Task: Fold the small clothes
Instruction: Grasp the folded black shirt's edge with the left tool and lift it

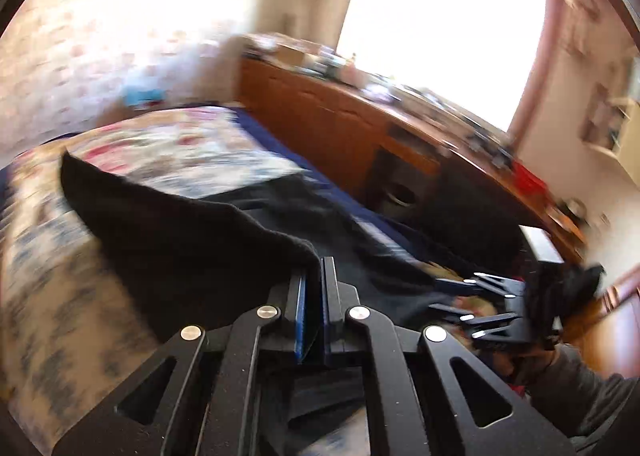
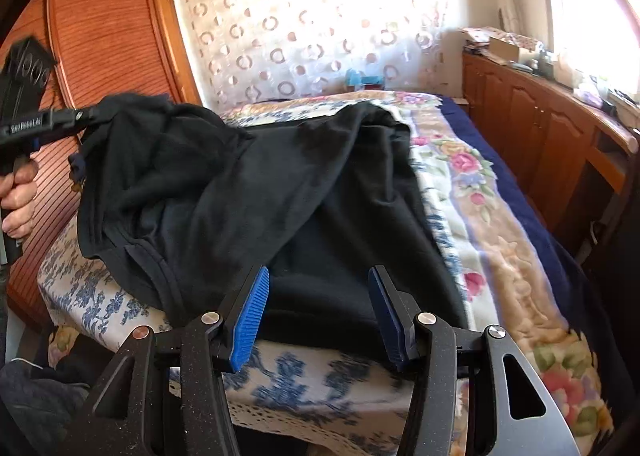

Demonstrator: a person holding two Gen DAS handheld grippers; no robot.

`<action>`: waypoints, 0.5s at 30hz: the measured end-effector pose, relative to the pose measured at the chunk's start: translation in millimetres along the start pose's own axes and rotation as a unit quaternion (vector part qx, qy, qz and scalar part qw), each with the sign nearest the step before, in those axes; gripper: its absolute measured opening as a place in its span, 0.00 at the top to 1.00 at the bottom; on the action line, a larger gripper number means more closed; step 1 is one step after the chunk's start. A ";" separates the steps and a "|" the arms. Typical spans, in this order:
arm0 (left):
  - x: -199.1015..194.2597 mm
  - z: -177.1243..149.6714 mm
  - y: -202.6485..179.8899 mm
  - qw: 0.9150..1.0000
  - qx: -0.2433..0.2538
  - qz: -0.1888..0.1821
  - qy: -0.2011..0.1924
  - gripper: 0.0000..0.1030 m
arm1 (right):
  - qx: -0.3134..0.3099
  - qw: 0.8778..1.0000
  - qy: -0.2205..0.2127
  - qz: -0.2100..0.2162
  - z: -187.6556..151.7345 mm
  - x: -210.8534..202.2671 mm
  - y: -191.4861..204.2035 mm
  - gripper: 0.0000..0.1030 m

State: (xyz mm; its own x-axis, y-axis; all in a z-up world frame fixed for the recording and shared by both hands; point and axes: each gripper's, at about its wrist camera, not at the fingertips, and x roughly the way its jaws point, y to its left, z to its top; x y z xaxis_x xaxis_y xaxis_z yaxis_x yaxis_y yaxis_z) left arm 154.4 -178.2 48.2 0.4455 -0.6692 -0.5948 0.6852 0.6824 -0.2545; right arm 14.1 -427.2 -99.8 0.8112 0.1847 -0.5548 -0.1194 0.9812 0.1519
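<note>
We count one black garment (image 2: 256, 191) ahead of the right gripper (image 2: 318, 316), one floral bedspread (image 2: 492, 223) beneath it, two grippers with the left gripper (image 1: 314, 296), four blue pads (image 2: 250, 320), and one wooden wardrobe (image 2: 108, 31).

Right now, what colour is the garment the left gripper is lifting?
Black garment, held by the left gripper; clearest in the right wrist view.
</note>
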 end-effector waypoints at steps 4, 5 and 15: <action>36.3 22.0 -56.4 0.998 0.044 -0.047 0.023 0.93 | 0.025 1.000 -0.006 -0.008 -6.5 -12.8 -21.2 0.48; 38.9 25.6 -66.0 0.997 0.051 -0.053 0.023 0.93 | 0.029 1.000 -0.007 -0.009 -7.4 -15.8 -25.5 0.48; 42.9 25.7 -70.5 0.996 0.073 -0.042 0.037 0.56 | 0.041 0.999 -0.013 -0.012 -11.2 -23.3 -34.0 0.48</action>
State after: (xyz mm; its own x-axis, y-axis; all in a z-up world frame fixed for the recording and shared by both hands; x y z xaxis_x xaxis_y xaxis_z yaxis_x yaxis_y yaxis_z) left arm 140.1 -262.6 60.3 0.3434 -0.6941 -0.6328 0.7969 0.5718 -0.1947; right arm -7.1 -464.2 -101.3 0.8277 0.1590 -0.5382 -0.0532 0.9769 0.2068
